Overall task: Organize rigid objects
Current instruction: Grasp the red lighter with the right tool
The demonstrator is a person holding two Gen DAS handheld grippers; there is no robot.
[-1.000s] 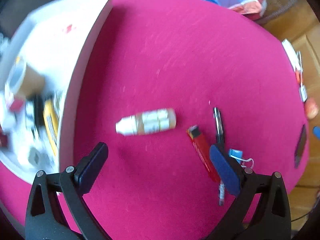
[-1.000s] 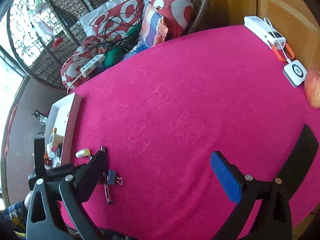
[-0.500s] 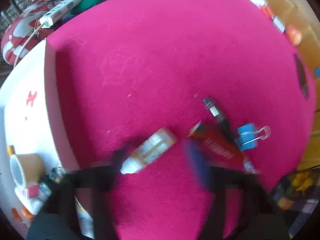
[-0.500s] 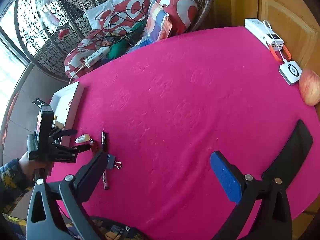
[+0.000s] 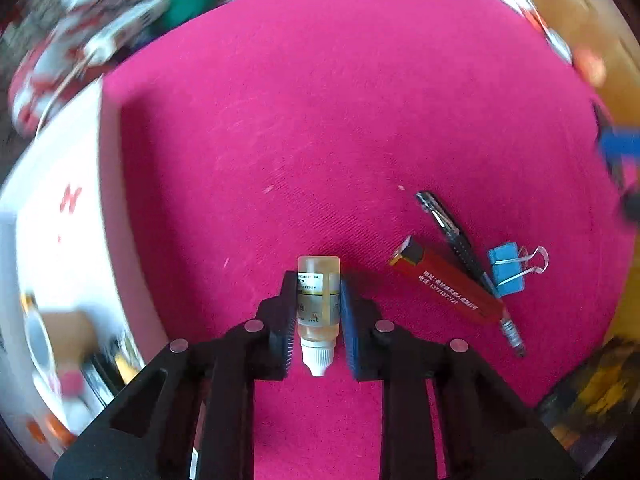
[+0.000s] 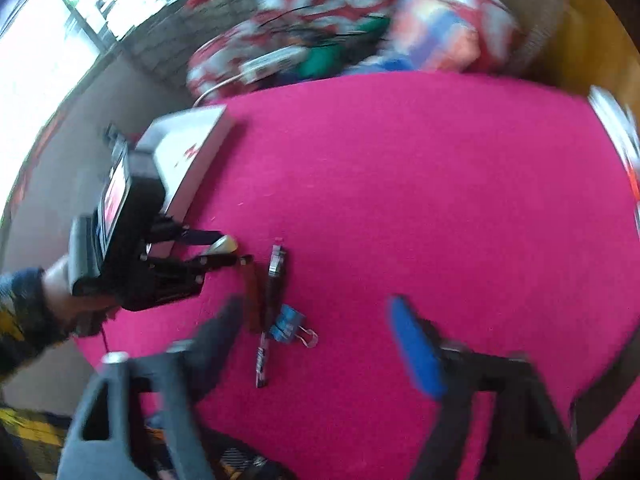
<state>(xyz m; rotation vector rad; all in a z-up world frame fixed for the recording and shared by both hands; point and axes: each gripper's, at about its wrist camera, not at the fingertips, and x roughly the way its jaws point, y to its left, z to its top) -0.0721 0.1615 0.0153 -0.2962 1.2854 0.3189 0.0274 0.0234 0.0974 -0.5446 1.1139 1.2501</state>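
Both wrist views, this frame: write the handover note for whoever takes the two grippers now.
Left gripper: jaws have just been closing and are now shut on the small bottle, cap toward the camera.
Right gripper: jaws have just been closing, nothing between them, above the cloth near the clip.
On the pink cloth: red lighter, pen, blue binder clip.
White box already holds some items.
Left to do: box the bottle, then lighter, pen, clip.
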